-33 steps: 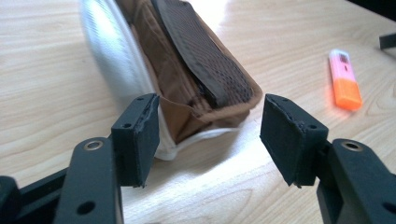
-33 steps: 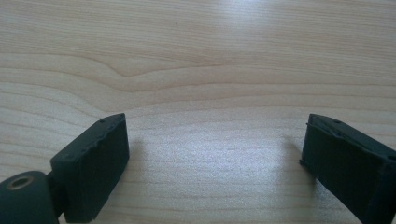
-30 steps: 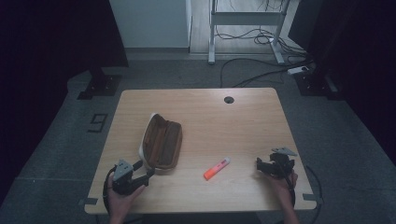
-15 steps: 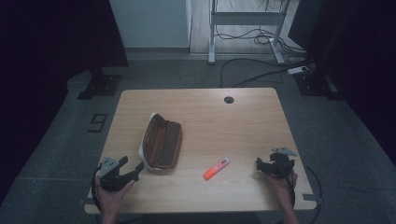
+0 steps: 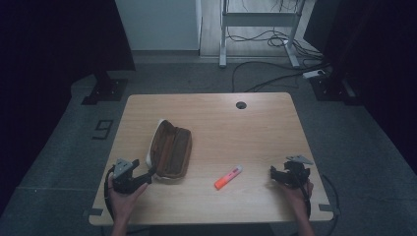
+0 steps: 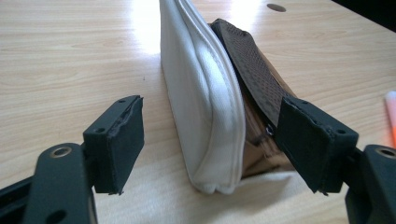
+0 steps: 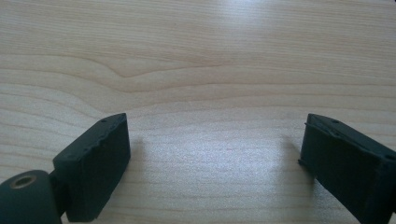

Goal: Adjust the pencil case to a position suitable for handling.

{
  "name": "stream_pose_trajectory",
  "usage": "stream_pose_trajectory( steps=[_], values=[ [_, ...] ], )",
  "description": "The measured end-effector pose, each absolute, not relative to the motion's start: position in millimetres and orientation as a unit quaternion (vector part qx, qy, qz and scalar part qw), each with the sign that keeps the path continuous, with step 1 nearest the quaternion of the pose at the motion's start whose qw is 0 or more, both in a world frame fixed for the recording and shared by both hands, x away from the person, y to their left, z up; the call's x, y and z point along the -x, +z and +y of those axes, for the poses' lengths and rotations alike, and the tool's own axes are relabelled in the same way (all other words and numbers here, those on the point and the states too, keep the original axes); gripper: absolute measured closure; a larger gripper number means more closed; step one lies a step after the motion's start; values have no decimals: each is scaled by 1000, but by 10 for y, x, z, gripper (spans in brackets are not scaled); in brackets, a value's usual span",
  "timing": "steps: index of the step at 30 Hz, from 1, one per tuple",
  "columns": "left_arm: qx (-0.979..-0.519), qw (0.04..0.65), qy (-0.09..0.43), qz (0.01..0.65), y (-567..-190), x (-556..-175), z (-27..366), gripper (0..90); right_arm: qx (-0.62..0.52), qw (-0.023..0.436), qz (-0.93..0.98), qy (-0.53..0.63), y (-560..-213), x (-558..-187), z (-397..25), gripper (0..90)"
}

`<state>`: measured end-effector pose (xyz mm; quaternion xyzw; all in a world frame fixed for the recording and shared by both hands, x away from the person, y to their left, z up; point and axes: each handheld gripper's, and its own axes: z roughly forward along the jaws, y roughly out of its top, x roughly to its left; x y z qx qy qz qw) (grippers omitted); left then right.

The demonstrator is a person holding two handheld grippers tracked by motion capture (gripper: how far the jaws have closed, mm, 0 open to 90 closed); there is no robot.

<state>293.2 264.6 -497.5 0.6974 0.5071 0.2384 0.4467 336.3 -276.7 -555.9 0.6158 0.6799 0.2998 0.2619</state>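
A brown pencil case (image 5: 170, 147) with a white outer side lies left of the table's middle, unzipped. In the left gripper view its white side (image 6: 205, 102) and brown mesh lining (image 6: 252, 70) stand between the jaws. My left gripper (image 5: 146, 175) is open at the case's near end, and its pads (image 6: 116, 140) straddle that end without pressing it. An orange highlighter (image 5: 227, 177) lies on the wood to the right of the case. My right gripper (image 5: 276, 174) rests open near the front right, with bare wood between its pads (image 7: 95, 163).
The wooden table (image 5: 265, 132) has a round cable hole (image 5: 241, 104) at its back. Cables and a metal frame (image 5: 255, 19) are on the floor behind it. The highlighter's tip (image 6: 390, 116) shows at the right edge of the left gripper view.
My left gripper swung out to the left, then came forward again to the case's near end. The right gripper, the case and the highlighter have stayed put.
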Motion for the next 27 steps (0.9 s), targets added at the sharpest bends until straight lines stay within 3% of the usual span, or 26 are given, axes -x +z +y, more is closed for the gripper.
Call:
stream_pose_trajectory(
  steps=[17, 27],
  values=[
    [-692, 440, 223, 527, -5141, -3187, 2560, 298, -616, 262, 680, 300, -5559, -3363, -2767, 80],
    [-685, 430, 221, 545, -5253, -3236, 2590, 544, -616, 262, 680, 299, -5559, -3363, -2766, 81]
  ],
)
